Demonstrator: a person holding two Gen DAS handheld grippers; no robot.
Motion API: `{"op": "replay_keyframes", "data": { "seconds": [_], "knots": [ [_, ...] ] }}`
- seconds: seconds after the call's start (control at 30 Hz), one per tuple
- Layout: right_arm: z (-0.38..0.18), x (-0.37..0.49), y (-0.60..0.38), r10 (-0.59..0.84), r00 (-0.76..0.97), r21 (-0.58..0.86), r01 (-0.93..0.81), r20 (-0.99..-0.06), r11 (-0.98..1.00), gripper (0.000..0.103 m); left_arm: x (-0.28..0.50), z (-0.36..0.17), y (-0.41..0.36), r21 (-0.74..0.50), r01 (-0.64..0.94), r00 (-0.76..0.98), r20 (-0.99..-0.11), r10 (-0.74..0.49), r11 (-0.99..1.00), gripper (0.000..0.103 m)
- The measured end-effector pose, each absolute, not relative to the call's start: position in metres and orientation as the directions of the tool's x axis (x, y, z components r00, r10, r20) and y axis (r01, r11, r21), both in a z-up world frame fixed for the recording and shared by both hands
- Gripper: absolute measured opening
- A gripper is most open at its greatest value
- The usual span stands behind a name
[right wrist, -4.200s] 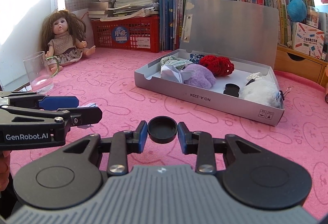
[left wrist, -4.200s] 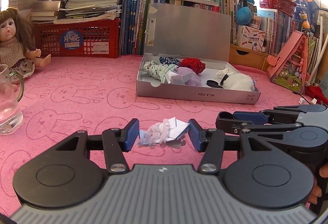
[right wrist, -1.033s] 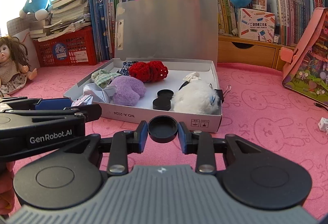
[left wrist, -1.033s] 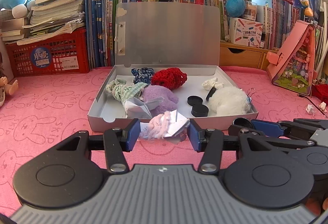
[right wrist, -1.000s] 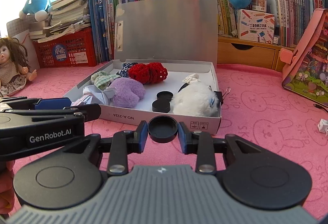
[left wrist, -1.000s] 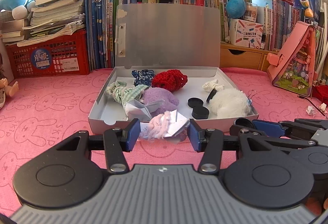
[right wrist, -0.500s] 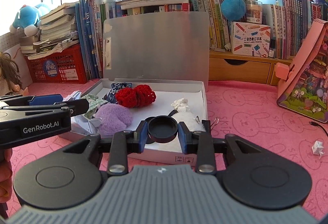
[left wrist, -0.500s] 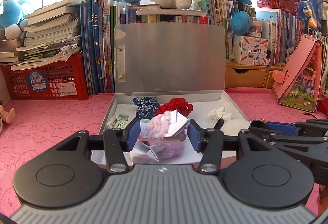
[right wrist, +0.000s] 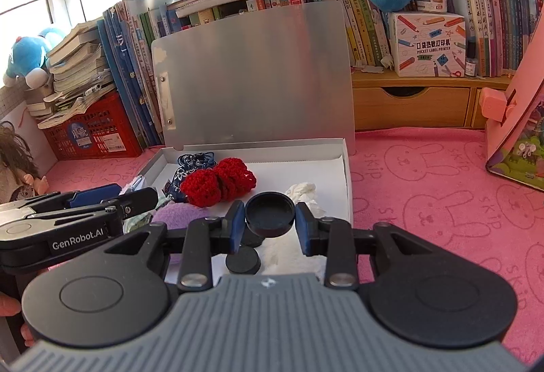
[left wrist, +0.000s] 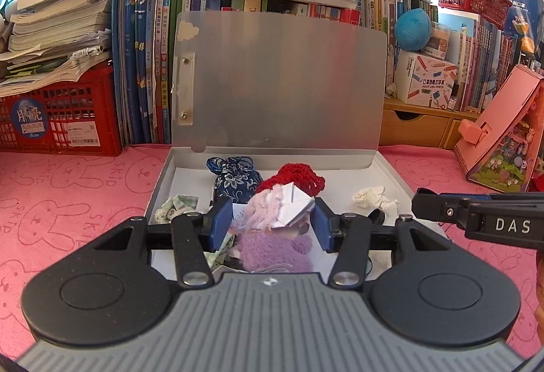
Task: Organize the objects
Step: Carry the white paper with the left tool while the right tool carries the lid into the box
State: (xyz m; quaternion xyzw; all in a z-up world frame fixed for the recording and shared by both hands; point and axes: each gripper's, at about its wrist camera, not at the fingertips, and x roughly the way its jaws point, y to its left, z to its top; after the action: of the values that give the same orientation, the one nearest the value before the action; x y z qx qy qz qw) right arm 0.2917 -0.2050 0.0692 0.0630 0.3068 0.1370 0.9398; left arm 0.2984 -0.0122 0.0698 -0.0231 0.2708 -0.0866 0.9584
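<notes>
Left gripper (left wrist: 272, 224) clamps paper wad (left wrist: 278, 207) over box (left wrist: 159, 181); right gripper (right wrist: 270, 224) grips black cap (right wrist: 269, 214), red knit (right wrist: 217, 185) at 11 o'clock.

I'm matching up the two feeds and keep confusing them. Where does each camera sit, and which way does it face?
Left wrist: sits on the left gripper, facing the open grey box; its jaws pinch a paper wad; the right gripper shows at the right edge.
Right wrist: sits on the right gripper, facing the same box; its jaws pinch a black cap; the left gripper shows at left.
Shared: the box, red yarn piece, bookshelf.
</notes>
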Motion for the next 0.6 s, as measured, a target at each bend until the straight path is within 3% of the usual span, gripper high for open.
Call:
{"op": "replay_keyframes", "data": {
  "seconds": [0.3, 0.6],
  "knots": [
    [0.049, 0.31, -0.197, 0.354, 0.726, 0.269, -0.236, -0.59, 0.934, 0.038, 0.308, 0.041, -0.028, -0.113, 0.24, 0.79, -0.554, -0.262, 0.964, 0.057],
    [0.044, 0.34, -0.196, 0.36, 0.71, 0.291, -0.223, -0.606, 0.93, 0.039, 0.324, 0.028, -0.05, -0.007, 0.279, 0.796, -0.558, -0.235, 0.96, 0.057]
  ]
}}
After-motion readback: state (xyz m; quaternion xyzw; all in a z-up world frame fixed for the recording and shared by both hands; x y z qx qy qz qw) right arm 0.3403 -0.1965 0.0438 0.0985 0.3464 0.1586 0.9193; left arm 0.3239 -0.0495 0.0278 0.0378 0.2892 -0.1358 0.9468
